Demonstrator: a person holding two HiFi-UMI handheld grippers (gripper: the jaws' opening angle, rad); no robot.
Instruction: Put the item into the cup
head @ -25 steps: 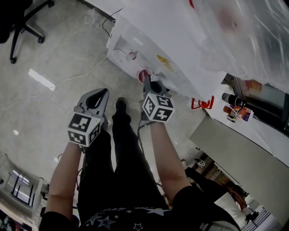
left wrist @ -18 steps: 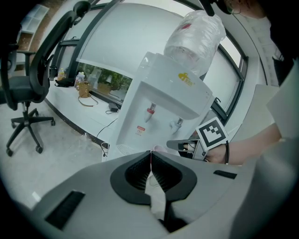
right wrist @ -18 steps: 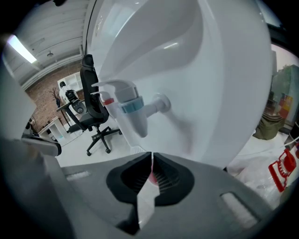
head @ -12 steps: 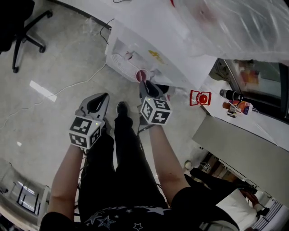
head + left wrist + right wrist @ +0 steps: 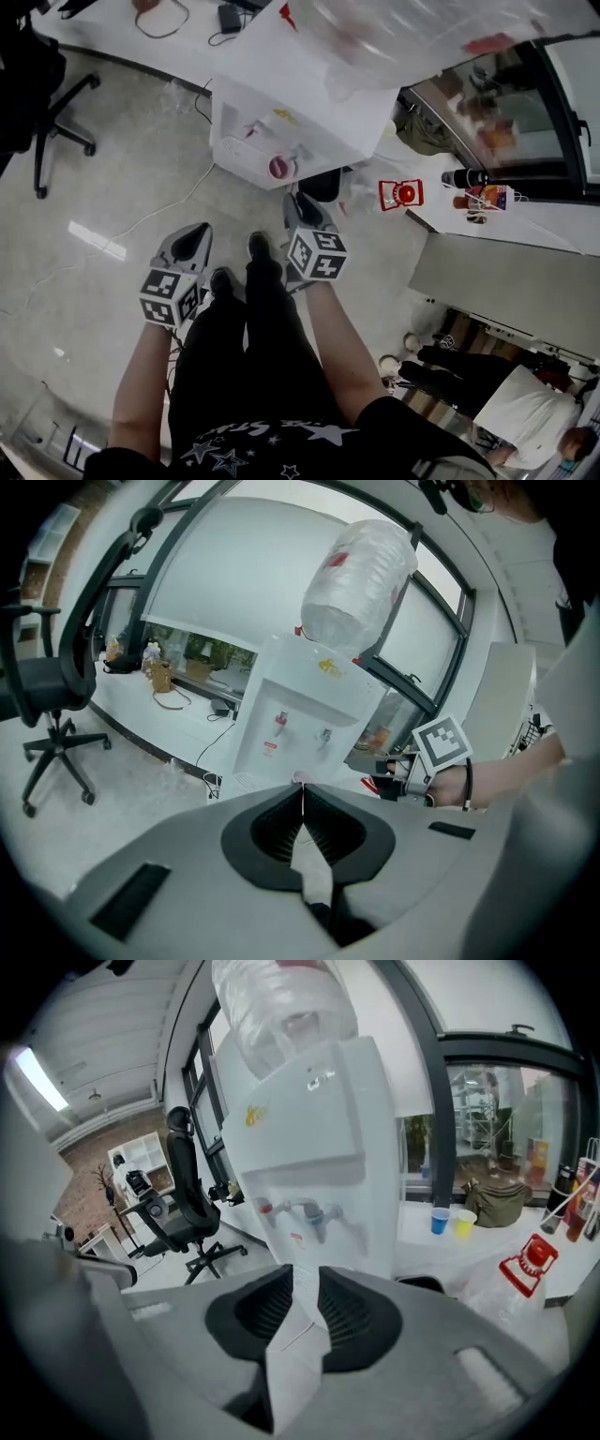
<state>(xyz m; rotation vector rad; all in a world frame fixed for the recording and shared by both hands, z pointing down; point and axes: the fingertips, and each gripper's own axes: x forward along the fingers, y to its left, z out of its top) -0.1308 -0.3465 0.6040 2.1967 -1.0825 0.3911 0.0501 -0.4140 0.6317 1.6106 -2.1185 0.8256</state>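
A small pink cup stands on the drip tray of a white water dispenser; in the left gripper view the cup peeks just above the jaw tips. I cannot see any item in or near it. My left gripper hangs over the floor, left of the person's legs, its jaws shut with nothing between them. The right gripper points at the dispenser, a short way back from the cup. Its jaws stand a narrow gap apart, and only the white dispenser front shows through.
A large water bottle tops the dispenser. A black office chair stands at the left. To the right, a white counter holds a red-and-white object, bottles, and blue and yellow cups. Another person is at lower right.
Both grippers and the view have drawn back from the dispenser. The right gripper, close to the pink cup a second ago, now sits farther from it.
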